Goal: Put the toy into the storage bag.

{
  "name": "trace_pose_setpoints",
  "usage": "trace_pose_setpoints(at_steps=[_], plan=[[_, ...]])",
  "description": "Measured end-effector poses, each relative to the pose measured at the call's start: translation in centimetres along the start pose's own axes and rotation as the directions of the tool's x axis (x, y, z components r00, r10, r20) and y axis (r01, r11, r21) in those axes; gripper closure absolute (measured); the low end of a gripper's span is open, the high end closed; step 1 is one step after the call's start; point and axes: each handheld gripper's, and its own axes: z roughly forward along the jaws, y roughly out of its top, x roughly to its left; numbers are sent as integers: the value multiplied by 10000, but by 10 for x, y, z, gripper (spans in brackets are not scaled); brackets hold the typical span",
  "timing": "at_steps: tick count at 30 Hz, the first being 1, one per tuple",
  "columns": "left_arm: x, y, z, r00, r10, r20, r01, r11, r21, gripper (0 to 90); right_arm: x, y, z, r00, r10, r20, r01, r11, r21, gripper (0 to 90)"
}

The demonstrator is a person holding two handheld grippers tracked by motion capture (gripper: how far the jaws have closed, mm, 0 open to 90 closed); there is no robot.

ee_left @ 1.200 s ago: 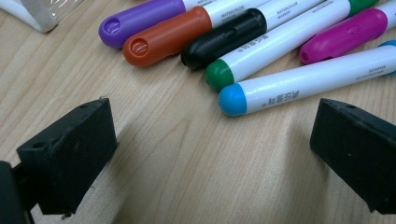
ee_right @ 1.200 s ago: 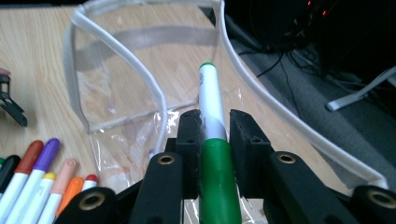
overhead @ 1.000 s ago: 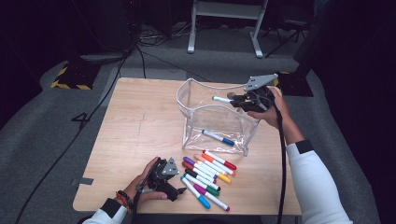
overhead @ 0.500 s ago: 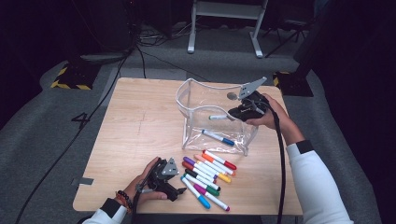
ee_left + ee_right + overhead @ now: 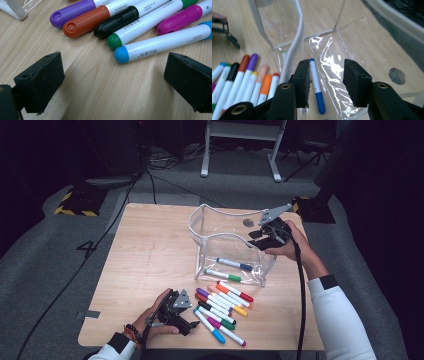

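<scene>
Right claw [image 5: 325,82] has just been opening, released above the blue marker [image 5: 316,85]; left claw [image 5: 112,82] gapes empty.

A clear soft plastic pouch with a pale rim [image 5: 227,232] stands at the middle of the light wooden surface [image 5: 150,250], toward its far right. In it lie two white markers, the blue-capped one [image 5: 234,264] behind the green-capped one [image 5: 222,275]. In front of the pouch, a row of capped white markers [image 5: 222,307] lies side by side on the surface. The left hand-held gripper [image 5: 186,320] rests just left of that row; the right hand-held gripper [image 5: 257,239] hangs over the pouch's right end.
</scene>
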Motion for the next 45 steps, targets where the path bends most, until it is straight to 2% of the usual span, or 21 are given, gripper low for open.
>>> trace_pose_setpoints(at_steps=[5, 10, 13, 15, 19, 22, 24, 26, 30, 32, 35, 38, 41, 44, 45], plan=[[0, 0, 0, 10000, 26, 7, -26, 10000, -11, 30, 1, 0, -18, 9980, 554, 302, -522, 9937, -987, 495], [0, 0, 0, 10000, -13, -29, 13, 10000, 9, 30, 9, -2, -41, 9954, 611, 743, -486, 9859, -1598, 420], [0, 0, 0, 10000, -12, -31, 12, 10000, 2, 30, 20, -9, -54, 9927, 577, 1059, -374, 9821, -1844, 371], [0, 0, 0, 10000, -39, -31, 39, 10000, -10, 30, 29, -16, -63, 9927, 470, 1110, -233, 9784, -2053, 352], [-1, 0, 0, 10000, -64, -49, 63, 10000, -10, 30, 41, -33, -80, 9896, 562, 1324, -228, 9703, -2408, 335], [-1, 0, 0, 10000, -72, -56, 72, 10000, -14, 30, 51, -46, -90, 9862, 465, 1588, -67, 9701, -2427, 327], [-1, 0, 0, 10000, -72, -55, 72, 10000, -13, 30, 58, -58, -95, 9802, 513, 1911, -57, 9728, -2318, 327], [-1, 0, 0, 10000, -71, -51, 71, 10000, -11, 30, 63, -73, -97, 9786, 588, 1970, -125, 9735, -2281, 326], [-1, 0, 0, 10000, -69, -58, 69, 10000, -14, 28, 73, -103, -90, 9767, 794, 1992, -365, 9768, -2108, 335], [-1, 0, 0, 10000, -64, -60, 64, 10000, -13, 28, 77, -117, -83, 9810, 975, 1677, -607, 9753, -2123, 368], [-1, 0, 0, 10000, -76, -53, 76, 10000, -11, 28, 87, -132, -69, 9866, 879, 1375, -597, 9786, -1968, 420], [-1, 0, 1, 9999, -117, -103, 117, 9999, -6, 28, 98, -139, -49, 9931, 496, 1065, -323, 9868, -1585, 444], [-2, 1, 1, 9998, -128, -118, 128, 9999, -20, 27, 104, -145, -26, 9978, 449, 492, -360, 9847, -1702, 486], [-1, 1, 1, 9999, -118, -124, 118, 9999, 12, 27, 107, -148, 2, 9995, 309, 0, -307, 9913, -1281, 492], [-1, 1, 1, 9998, -127, -118, 127, 9999, -14, 28, 109, -148, 11, 9998, 221, -27, -222, 9938, -1088, 499]])
